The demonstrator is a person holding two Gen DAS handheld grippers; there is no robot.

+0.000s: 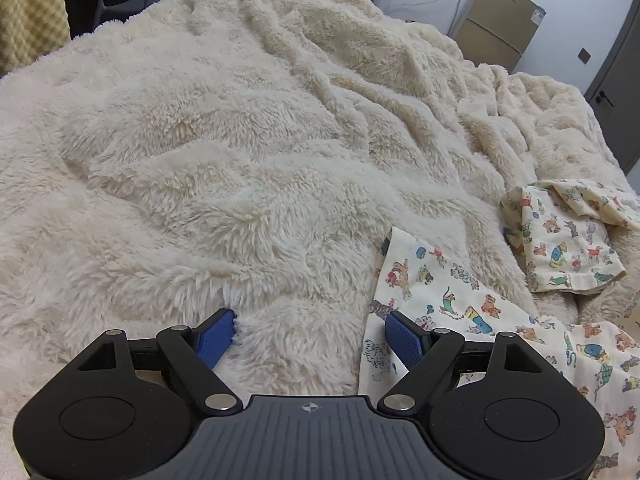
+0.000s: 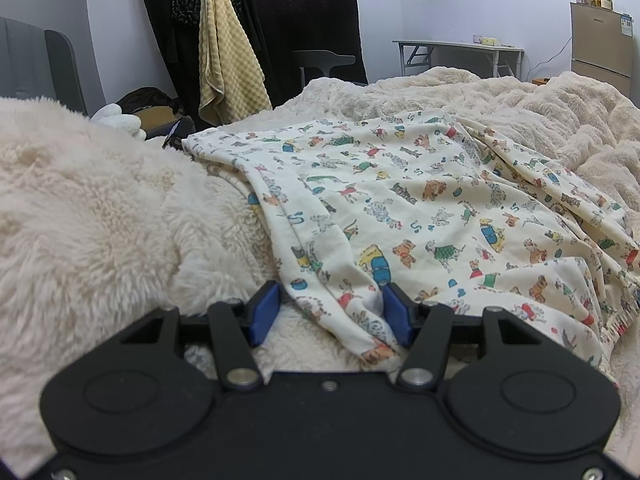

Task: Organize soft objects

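- Fluffy blanket (image 1: 224, 152): cream, deep pile, rumpled over the whole bed; fills the left & middle of the left view. Looks bulky and prob. heavier than the printed cloth; soft, no stiff edge, so a pinch would likely take pile and a fold together.
- Left gripper (image 1: 310, 330): jaws wide, nothing pinched. Left blue pad touches the blanket's pile, right pad lies at the near edge of the printed cloth.
- Printed cloth (image 2: 420, 200): thin cream fabric w/ small animal print, spread over the blanket, mid to right in the right view; in the left view it lies at the right, w/ a folded part farther off. Judged light, limp, creases easily, not slippery on the pile; will sag from any one hold.
- Right gripper (image 2: 330, 312): jaws about half open, near hanging corner of the cloth between them; right pad touches it, left pad stands clear, so no grip.
- Hold: best at hem or corner, two corners for folding.
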